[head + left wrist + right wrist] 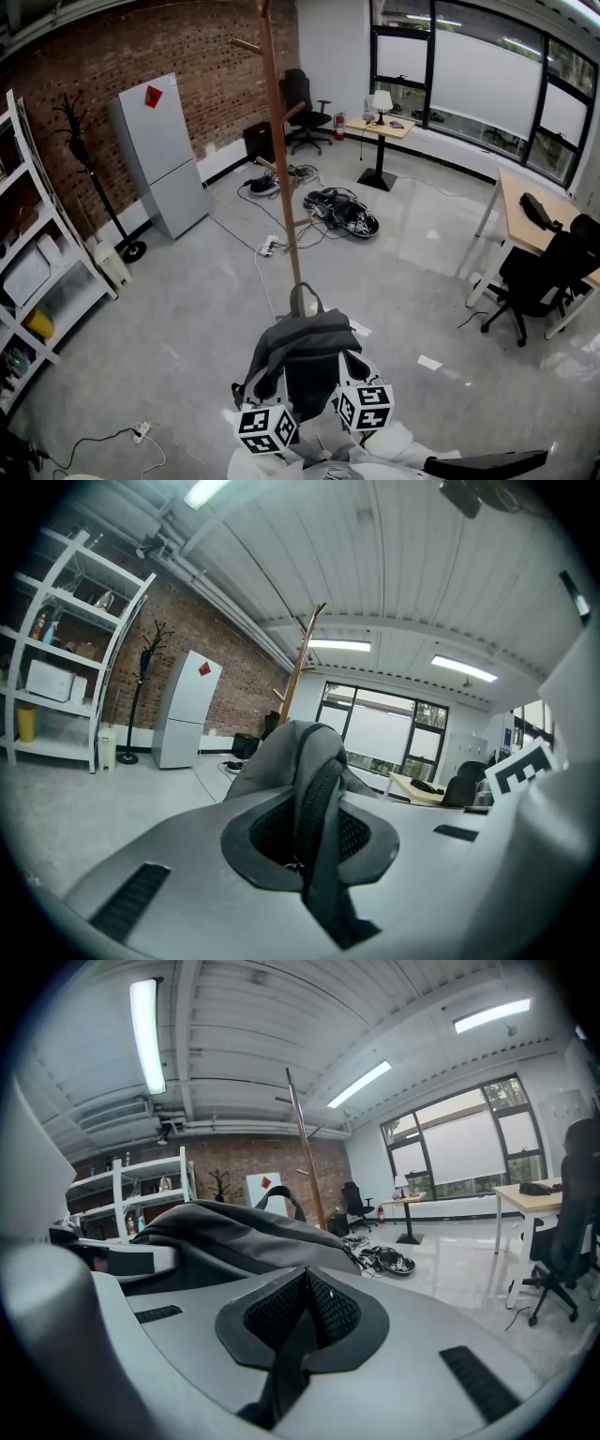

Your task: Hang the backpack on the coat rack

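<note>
A grey backpack hangs between my two grippers low in the head view, its top loop close to the foot of the wooden coat rack. My left gripper is shut on a black shoulder strap of the backpack. My right gripper is shut on the other strap, with the backpack lying to its left. The coat rack rises just behind the backpack in the left gripper view, and the same coat rack shows in the right gripper view.
A white fridge and a black coat stand stand by the brick wall, with white shelving at left. Cables and a dark bundle lie on the floor beyond the rack. A desk and office chair are at right.
</note>
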`<move>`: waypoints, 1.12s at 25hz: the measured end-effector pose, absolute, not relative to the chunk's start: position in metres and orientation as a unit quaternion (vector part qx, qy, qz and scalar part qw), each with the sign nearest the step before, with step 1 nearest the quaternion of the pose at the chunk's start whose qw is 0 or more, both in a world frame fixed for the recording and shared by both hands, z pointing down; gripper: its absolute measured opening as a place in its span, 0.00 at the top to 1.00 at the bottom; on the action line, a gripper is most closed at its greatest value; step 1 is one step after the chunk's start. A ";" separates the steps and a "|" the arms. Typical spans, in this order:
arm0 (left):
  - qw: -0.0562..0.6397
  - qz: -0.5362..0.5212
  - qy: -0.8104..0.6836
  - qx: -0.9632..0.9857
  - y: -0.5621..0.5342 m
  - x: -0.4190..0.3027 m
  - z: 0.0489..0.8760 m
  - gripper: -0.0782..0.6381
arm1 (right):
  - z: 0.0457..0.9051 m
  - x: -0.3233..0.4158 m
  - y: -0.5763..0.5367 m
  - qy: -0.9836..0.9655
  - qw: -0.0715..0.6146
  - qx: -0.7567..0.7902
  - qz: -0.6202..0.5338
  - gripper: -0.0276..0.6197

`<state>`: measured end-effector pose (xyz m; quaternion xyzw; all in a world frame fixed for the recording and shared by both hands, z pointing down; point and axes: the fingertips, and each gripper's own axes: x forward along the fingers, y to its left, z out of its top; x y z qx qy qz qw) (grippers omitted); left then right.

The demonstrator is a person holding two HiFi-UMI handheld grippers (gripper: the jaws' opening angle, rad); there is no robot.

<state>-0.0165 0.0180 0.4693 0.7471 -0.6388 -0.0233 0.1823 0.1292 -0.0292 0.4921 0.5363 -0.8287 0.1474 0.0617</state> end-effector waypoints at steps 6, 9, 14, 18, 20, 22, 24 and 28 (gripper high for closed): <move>0.183 -0.013 -0.641 0.745 0.004 -0.019 0.477 0.86 | 0.499 0.135 -0.038 -0.824 0.061 0.542 0.157 0.94; 0.188 -0.010 -0.643 0.742 -0.001 -0.022 0.484 0.86 | 0.505 0.140 -0.041 -0.819 0.064 0.548 0.159 0.94; 0.192 -0.009 -0.641 0.743 -0.012 -0.025 0.490 0.86 | 0.510 0.143 -0.051 -0.813 0.067 0.556 0.159 0.94; 0.190 -0.011 -0.640 0.745 -0.024 -0.028 0.486 0.86 | 0.509 0.140 -0.064 -0.811 0.066 0.559 0.159 0.94; 0.189 -0.013 -0.639 0.745 -0.030 -0.029 0.485 0.86 | 0.510 0.139 -0.071 -0.811 0.067 0.559 0.159 0.94; 0.190 -0.014 -0.637 0.747 -0.037 -0.030 0.486 0.86 | 0.512 0.137 -0.078 -0.810 0.067 0.561 0.159 0.94; 0.190 -0.016 -0.637 0.747 -0.045 -0.034 0.486 0.86 | 0.511 0.134 -0.085 -0.810 0.065 0.561 0.158 0.94; 0.185 -0.011 -0.638 0.748 -0.059 -0.043 0.486 0.86 | 0.508 0.124 -0.099 -0.810 0.061 0.562 0.156 0.94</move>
